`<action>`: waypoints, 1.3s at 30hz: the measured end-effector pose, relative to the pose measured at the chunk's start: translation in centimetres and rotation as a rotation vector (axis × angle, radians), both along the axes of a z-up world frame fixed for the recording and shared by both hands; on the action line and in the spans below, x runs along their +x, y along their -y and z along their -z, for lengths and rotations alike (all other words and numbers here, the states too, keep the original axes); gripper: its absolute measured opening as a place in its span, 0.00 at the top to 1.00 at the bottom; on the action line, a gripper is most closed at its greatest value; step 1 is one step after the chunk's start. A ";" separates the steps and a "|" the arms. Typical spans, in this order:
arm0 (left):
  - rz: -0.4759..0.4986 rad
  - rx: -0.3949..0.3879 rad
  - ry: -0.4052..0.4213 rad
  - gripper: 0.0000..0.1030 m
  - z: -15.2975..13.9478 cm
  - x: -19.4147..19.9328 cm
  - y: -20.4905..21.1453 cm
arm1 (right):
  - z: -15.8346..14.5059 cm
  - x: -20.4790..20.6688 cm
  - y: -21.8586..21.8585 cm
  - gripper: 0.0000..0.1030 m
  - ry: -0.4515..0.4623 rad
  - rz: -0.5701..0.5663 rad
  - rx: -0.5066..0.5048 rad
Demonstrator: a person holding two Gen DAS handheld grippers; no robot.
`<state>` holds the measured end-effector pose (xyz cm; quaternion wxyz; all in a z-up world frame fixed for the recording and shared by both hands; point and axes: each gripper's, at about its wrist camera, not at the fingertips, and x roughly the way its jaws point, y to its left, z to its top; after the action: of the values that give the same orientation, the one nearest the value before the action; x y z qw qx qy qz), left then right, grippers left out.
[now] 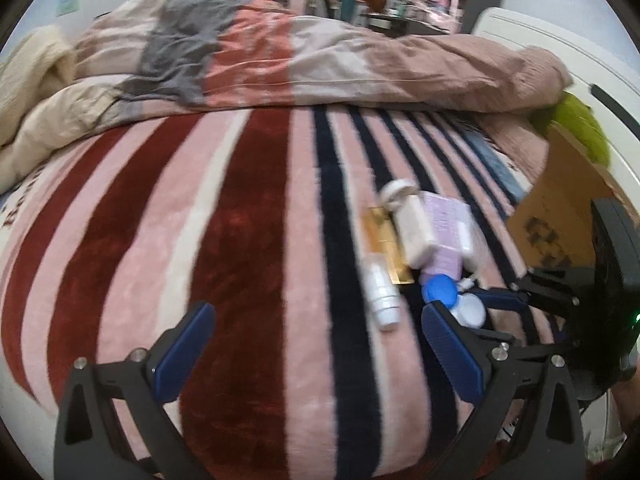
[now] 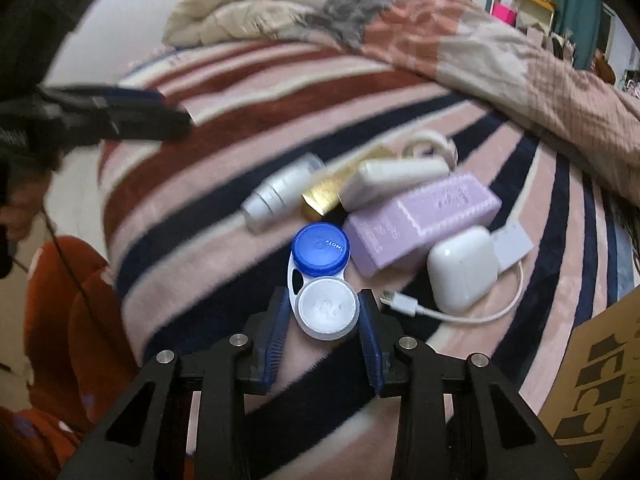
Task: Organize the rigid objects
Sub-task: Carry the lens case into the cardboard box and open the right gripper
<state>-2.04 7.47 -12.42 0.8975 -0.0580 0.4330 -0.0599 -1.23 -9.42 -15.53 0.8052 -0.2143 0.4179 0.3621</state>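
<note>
The contact lens case point(image 2: 322, 280) is clamped at its white cap by the right gripper point(image 2: 324, 330); the left gripper point(image 1: 316, 344) is held spread and empty.

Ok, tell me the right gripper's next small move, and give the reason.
Probably lift the contact lens case straight up. The right gripper has its pads on both sides of the white cap, so it looks gripped, while the purple box, the earbud case and the cable lie close beside it on the blanket.
</note>
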 end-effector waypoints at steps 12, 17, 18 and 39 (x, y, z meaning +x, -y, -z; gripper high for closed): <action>0.371 -0.311 0.035 0.44 -8.6 3.8 6.2 | -10.4 -1.2 1.6 0.72 0.098 -0.013 0.211; 0.502 -0.303 0.029 0.70 -11.9 6.8 12.4 | -14.3 -0.4 5.9 0.72 0.156 0.050 0.259; 0.526 -0.308 0.023 0.70 -12.3 7.5 13.9 | -14.8 -0.2 7.0 0.72 0.163 0.071 0.264; 0.742 -0.215 -0.209 0.42 -10.0 14.5 30.9 | -15.3 4.6 22.2 0.70 0.001 0.427 0.059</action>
<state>12.51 -23.42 -2.46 0.7549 0.0028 0.5048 -0.4186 3.40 -31.58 -0.27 0.8697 -0.0976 0.4427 0.1953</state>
